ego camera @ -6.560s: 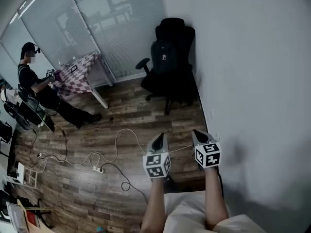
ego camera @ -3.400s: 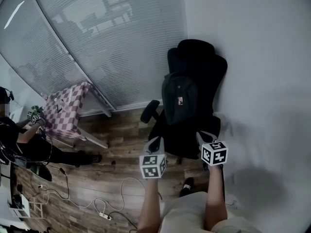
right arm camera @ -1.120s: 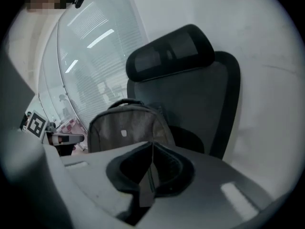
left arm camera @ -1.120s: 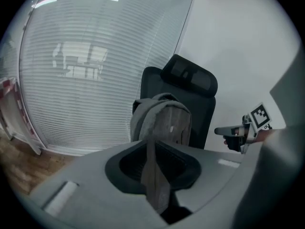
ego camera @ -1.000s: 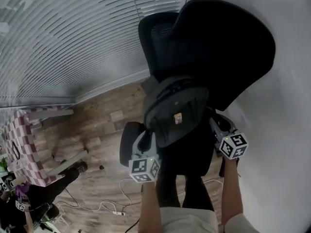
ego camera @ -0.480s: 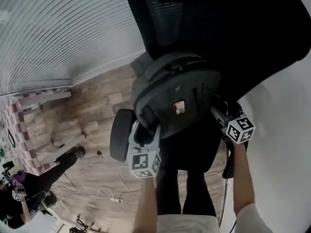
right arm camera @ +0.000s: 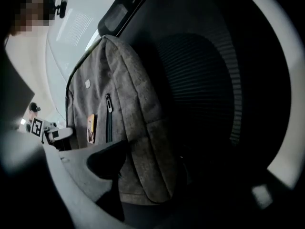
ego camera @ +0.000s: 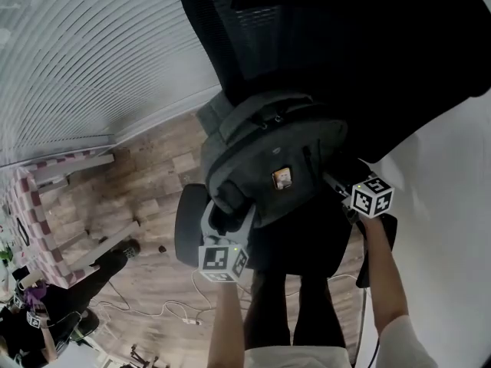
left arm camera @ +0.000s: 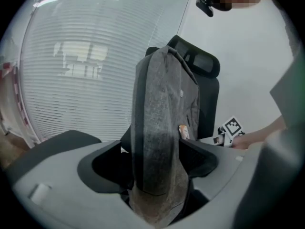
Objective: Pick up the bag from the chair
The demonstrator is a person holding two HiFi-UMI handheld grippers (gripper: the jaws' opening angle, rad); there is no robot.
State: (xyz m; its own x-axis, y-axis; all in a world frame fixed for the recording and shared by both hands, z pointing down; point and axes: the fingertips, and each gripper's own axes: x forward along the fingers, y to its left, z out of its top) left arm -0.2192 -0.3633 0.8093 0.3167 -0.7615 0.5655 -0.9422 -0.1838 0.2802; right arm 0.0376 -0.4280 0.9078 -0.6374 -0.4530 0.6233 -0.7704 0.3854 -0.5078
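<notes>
While the bag (ego camera: 268,152) stands on the chair (ego camera: 345,52), left tool (ego camera: 229,215) and right tool (ego camera: 336,182), jaws just opening wide, straddle its edges.

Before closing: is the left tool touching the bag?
Cannot tell. Left gripper view: the bag stands inside the left tool, jaws just opened wider; one pad shows a gap, the other looks flush.

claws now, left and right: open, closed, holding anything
Left claw: open, has just been opening; the bag edge sits inside it, not gripped.
Right claw: open, has just been opening; the bag's side sits inside it, not gripped.
</notes>
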